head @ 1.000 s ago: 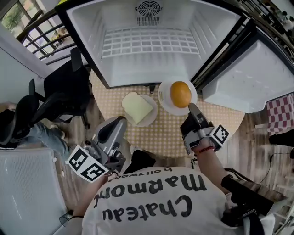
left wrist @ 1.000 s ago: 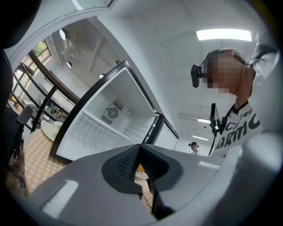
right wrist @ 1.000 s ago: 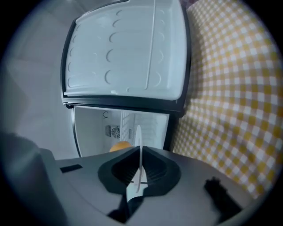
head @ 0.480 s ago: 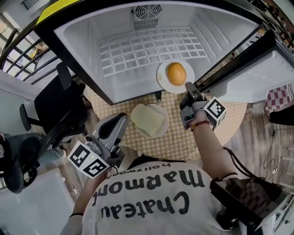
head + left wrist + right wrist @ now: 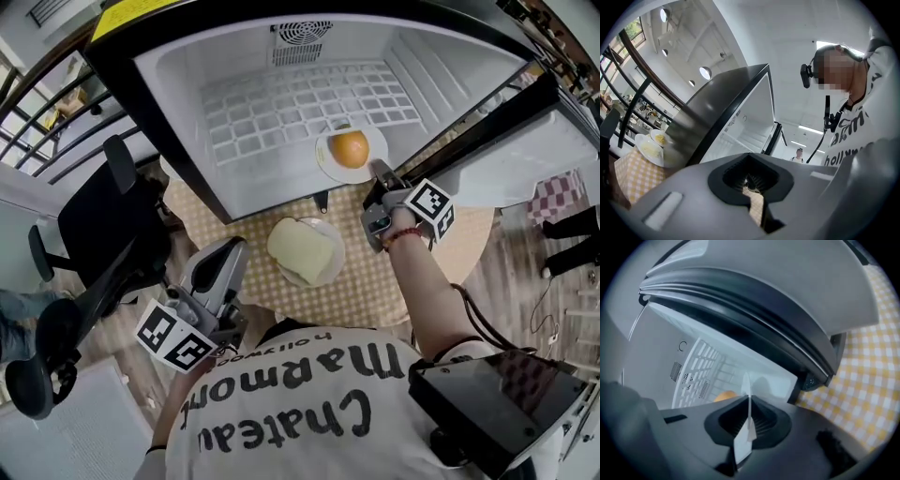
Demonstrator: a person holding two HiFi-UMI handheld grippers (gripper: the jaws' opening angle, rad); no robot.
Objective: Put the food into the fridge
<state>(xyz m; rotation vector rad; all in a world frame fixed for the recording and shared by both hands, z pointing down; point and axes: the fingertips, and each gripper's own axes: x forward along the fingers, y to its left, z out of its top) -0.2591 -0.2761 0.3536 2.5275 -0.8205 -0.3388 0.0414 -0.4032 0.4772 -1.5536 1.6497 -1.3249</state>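
In upper ctr of head view, inside the open fridge (image 5: 187, 89): orange plate (image 5: 324, 157) over the front-right part of the wire shelf (image 5: 272, 108), w/ the orange (image 5: 350, 147) in its middle. Can't tell whether resting on the wires or a hair above them. Pinched at its near rim by the right gripper (image 5: 375, 168), fingers clenched on that thin white edge. Plain to see low ctr in the right gripper view, w/ a bit of orange peeking just beyond.

Lower, mid-frame, on the checked tabletop (image 5: 384, 281): bread (image 5: 300, 248) on the bread plate (image 5: 335, 269), just outside the fridge mouth, touched by neither gripper.

At lower left: left gripper (image 5: 226, 255) held back near the body, apart from the bread plate. Fingers drawn together w/ nothing btwn them, only a sliver of checked cloth showing through the slit in the left gripper view.

Progress, as a guess: approx. half.
- **Done or nearly:** first item inside the fridge, but not yet let go.
- **Left to do:** settle the orange plate flat on the shelf, release the rim and pull the arm out; then fetch the bread plate and shelve it too.
- **Maybe:** shutting the door after, though not asked for in the task wording.

Room enough on the shelf to the left of the orange plate, by the look of it.
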